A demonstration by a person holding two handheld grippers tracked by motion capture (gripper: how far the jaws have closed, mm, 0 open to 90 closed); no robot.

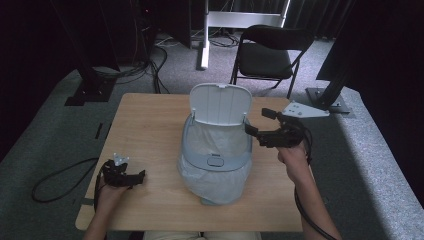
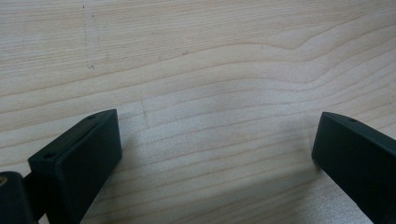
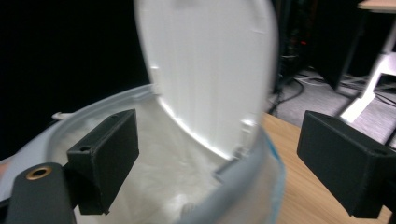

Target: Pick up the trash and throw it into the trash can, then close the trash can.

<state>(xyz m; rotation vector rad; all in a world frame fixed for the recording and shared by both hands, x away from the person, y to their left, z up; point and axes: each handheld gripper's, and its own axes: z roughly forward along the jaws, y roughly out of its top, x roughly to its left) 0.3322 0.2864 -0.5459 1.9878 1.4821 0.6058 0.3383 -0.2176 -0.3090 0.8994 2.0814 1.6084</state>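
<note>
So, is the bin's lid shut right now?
No, the lid stands upright and open behind the bin, with the white liner bag showing inside the rim in the high view.

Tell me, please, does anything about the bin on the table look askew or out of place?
Slightly: the bin liner spills unevenly over the front of the bin and bunches on the table. The lid stands open and upright. No damage or spill shows.
</note>
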